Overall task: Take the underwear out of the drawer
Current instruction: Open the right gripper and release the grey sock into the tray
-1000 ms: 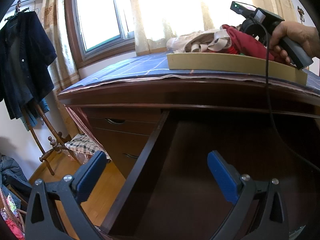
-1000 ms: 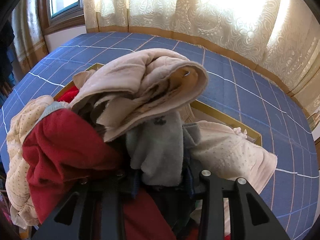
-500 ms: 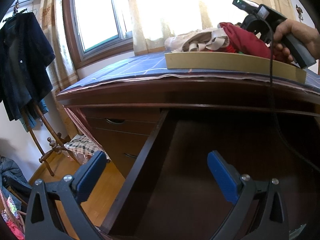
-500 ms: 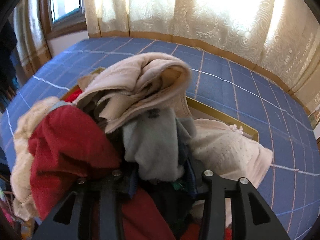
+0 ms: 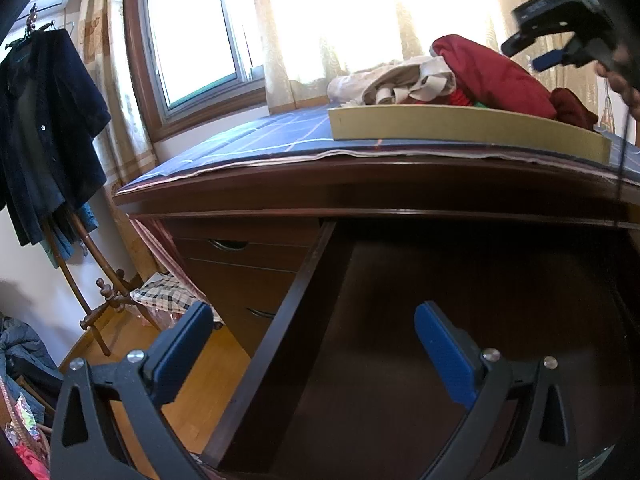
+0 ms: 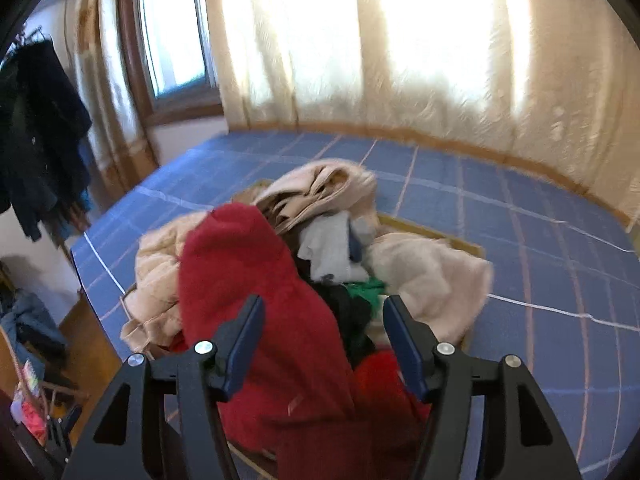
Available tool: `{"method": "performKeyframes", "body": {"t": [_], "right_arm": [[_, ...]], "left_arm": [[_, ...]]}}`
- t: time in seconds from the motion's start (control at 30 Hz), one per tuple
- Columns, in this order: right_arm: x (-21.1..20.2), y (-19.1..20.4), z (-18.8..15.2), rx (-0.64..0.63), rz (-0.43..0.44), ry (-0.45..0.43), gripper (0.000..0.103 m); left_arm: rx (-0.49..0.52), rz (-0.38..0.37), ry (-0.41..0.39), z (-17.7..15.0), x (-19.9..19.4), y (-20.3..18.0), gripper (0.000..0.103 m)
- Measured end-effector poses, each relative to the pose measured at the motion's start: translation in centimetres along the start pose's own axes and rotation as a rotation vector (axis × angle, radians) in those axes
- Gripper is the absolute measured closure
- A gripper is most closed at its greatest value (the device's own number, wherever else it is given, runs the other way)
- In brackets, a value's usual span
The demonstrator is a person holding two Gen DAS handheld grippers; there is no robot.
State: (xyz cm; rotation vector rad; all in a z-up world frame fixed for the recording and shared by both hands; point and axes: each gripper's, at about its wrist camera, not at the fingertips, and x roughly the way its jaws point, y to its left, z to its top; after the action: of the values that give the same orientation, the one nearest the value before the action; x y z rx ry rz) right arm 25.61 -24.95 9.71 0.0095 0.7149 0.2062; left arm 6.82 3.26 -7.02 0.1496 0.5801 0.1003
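In the left wrist view the left gripper (image 5: 312,344) hangs released over the dark wooden drawer (image 5: 460,320), while the right wrist view shows the right gripper (image 6: 322,340), just spread and grasping nothing, above the heaped underwear (image 6: 256,280) in the shallow tan cardboard tray (image 6: 466,242) near the blue-tiled dresser top's (image 6: 540,240) front edge.

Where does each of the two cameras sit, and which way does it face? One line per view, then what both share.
Left wrist: on the left gripper, low before the dresser, facing into the open drawer; the right gripper shows upper right.
Right wrist: on the right gripper, above the dresser top, looking down at the clothes pile, jaws open.
Shared: pile, tray, blue cloth, window.
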Motion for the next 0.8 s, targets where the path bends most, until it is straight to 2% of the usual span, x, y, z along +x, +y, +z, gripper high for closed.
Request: {"method": "performKeyframes", "body": {"t": [0.13,0.2,0.3,0.33,0.37,0.4,0.47,0.6,0.8], "right_arm": [[-3.8,-1.3,-3.1,0.090,0.000,-0.117,0.039],[-5.5,-1.7,-5.0,0.118,-0.038,-0.156,0.039],[-6.5,-2.1,-7.3,0.120,-0.071,-0.174,0.041],[-6.5,-2.2,-8.2,0.112,-0.087,-0.161,0.046],[-6.4,-2.2,-8.7,0.108,-0.095,-0.148,0.062],[-6.1,-2.4,-9.0,0.111,-0.092,-0.131,0.068],[-5.5,-2.6,-9.7,0.139,-0.072,-0.109,0.069],[-3.1,-2.0,-9.3,0.117,-0.046,-0.055,0.076],[0.6,-3.2,-8.1,0.220,0.014,0.009,0.080]], "left_arm": [[0.009,0.006,-0.010,-0.1,-0.3,-0.1,0.000],[0.010,0.006,-0.012,-0.1,-0.4,-0.1,0.000],[0.012,0.011,-0.020,-0.2,-0.4,0.0,0.000],[0.011,0.014,-0.021,-0.1,-0.4,0.0,0.000],[0.011,0.017,-0.021,-0.1,-0.4,0.0,0.000],[0.010,0.017,-0.019,-0.1,-0.3,0.0,0.000],[0.009,0.018,-0.018,-0.1,-0.3,0.0,0.000],[0.011,0.022,-0.015,-0.1,-0.3,0.1,0.000],[0.014,0.023,-0.022,-0.1,-0.2,0.0,0.000]]}}
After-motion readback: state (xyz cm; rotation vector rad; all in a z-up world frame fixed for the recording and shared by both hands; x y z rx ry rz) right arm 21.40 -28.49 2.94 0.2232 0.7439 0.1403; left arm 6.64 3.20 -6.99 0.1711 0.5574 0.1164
